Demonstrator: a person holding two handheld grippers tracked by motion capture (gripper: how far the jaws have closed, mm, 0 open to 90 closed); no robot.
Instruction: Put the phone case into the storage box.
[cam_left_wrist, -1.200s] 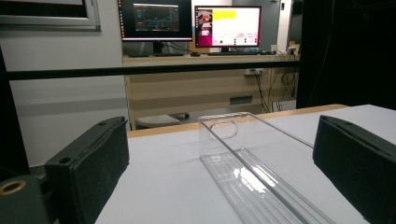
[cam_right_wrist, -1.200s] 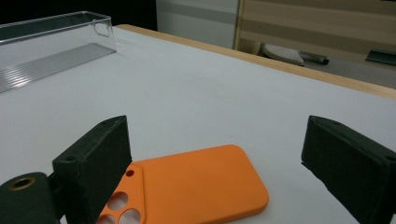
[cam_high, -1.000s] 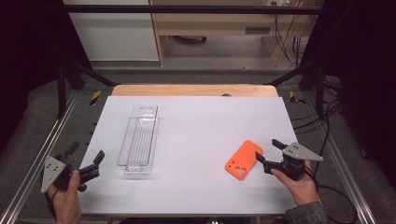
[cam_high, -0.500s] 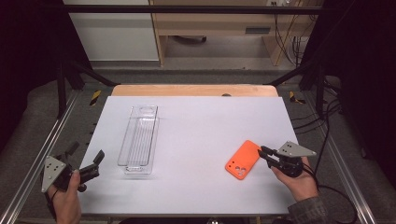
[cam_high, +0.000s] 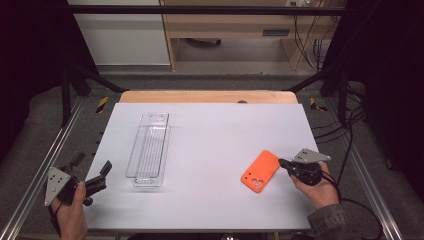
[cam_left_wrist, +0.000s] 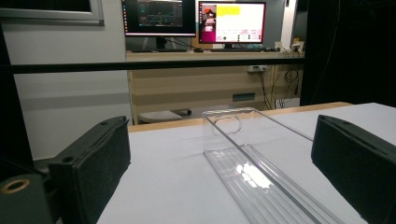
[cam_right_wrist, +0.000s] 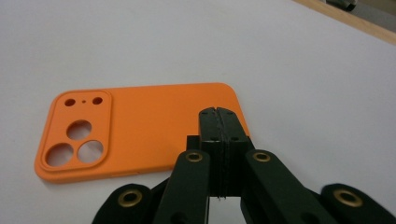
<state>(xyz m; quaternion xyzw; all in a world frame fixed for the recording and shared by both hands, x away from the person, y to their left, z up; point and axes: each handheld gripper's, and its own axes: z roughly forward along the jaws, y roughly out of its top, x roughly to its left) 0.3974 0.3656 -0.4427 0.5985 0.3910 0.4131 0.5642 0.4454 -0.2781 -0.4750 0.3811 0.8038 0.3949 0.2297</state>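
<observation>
The orange phone case (cam_high: 260, 171) lies face down on the white table (cam_high: 215, 130), toward the near right, its camera cutouts at the near end. The right gripper (cam_high: 286, 163) sits just beside the case's right edge; in the right gripper view (cam_right_wrist: 218, 114) its jaws are pressed flat together with nothing between them, tips low over the case's corner. Whether they touch it I cannot tell.

The left gripper (cam_high: 102, 170) waits at the near left corner, jaws spread wide and empty, aimed up the table at the clear plastic tray (cam_high: 149, 150), which lies lengthwise a little to its right.

It looks to me like the case is about to be picked up. To do that well, the right jaws need to part first, then one should slide under the thin edge while the other comes down on top. The case is slim and flat, so a shallow angle and a firm pinch near the middle of the long side would keep it from pivoting.

Compared with a second ago, the right gripper has closed its jaws and crept in toward the case. The case, tray and left gripper sit as they did.
</observation>
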